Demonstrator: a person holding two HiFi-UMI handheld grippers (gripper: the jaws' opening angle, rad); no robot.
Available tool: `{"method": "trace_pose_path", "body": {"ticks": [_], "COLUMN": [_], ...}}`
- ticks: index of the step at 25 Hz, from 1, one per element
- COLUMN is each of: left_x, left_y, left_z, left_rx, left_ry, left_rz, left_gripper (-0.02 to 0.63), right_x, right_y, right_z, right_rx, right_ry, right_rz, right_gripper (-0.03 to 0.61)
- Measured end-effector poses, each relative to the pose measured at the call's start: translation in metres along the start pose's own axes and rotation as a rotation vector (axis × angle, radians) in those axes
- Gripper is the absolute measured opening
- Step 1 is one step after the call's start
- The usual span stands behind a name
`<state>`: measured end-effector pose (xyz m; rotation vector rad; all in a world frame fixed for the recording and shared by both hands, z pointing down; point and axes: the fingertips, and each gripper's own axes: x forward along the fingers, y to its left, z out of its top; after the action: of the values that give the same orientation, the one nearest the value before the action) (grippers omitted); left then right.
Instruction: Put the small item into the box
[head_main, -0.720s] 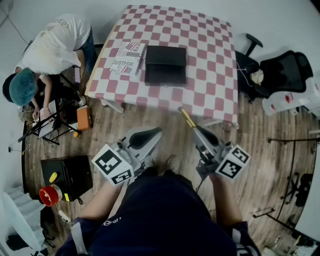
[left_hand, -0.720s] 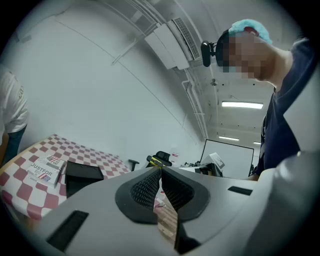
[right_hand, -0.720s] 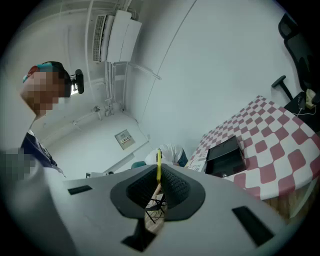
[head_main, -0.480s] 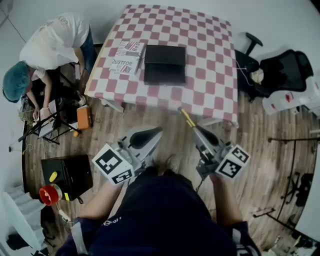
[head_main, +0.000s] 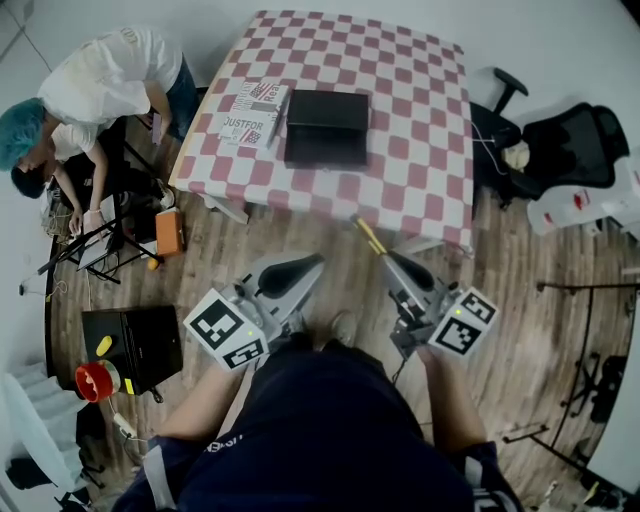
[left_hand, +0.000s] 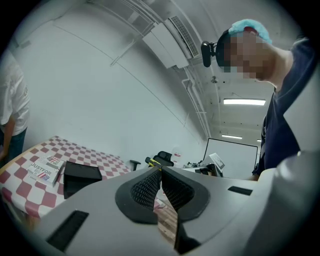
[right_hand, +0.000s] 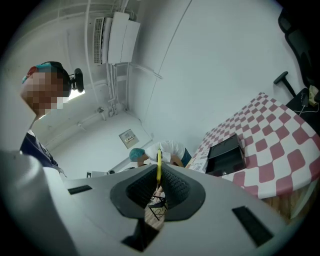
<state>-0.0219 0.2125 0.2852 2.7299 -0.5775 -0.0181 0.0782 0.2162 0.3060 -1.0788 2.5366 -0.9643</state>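
Note:
A closed black box (head_main: 328, 127) lies on the red-and-white checked table (head_main: 400, 160); it also shows in the left gripper view (left_hand: 80, 175) and the right gripper view (right_hand: 227, 156). Both grippers hang over the wooden floor, short of the table's near edge and close to my body. My right gripper (head_main: 385, 255) (right_hand: 159, 171) is shut on a thin yellow stick-like item (head_main: 372, 237) (right_hand: 159, 159) that pokes out past its tips toward the table. My left gripper (head_main: 315, 262) (left_hand: 161, 171) is shut, its pads touching with nothing between them.
Printed booklets (head_main: 252, 115) lie beside the box on its left. A person in a white shirt (head_main: 95, 85) crouches left of the table near an orange object (head_main: 168, 235). A black case (head_main: 135, 345) sits on the floor at left. Office chairs (head_main: 560, 145) stand at right.
Both grippers have stayed almost still. The crouching person at the left has shifted, the blue cap moving up and toward the picture's left edge.

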Motion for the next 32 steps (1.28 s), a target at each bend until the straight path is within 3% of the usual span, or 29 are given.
{"method": "trace_pose_path", "body": {"ticks": [18, 32], "left_x": [0.041, 0.052], "left_y": [-0.032, 0.020], "left_z": [0.006, 0.006], "left_rx": [0.063, 0.029], "left_ry": [-0.022, -0.038], "left_rz": [0.045, 0.080], "left_gripper": [0.041, 0.041], "right_x": [-0.044, -0.003], "right_y": [-0.015, -0.044], "right_z": [0.023, 0.025], "right_rx": [-0.030, -0.021], "right_ry": [-0.003, 0.062], "right_rz": [0.069, 0.076], "right_gripper": [0.035, 0.035]}}
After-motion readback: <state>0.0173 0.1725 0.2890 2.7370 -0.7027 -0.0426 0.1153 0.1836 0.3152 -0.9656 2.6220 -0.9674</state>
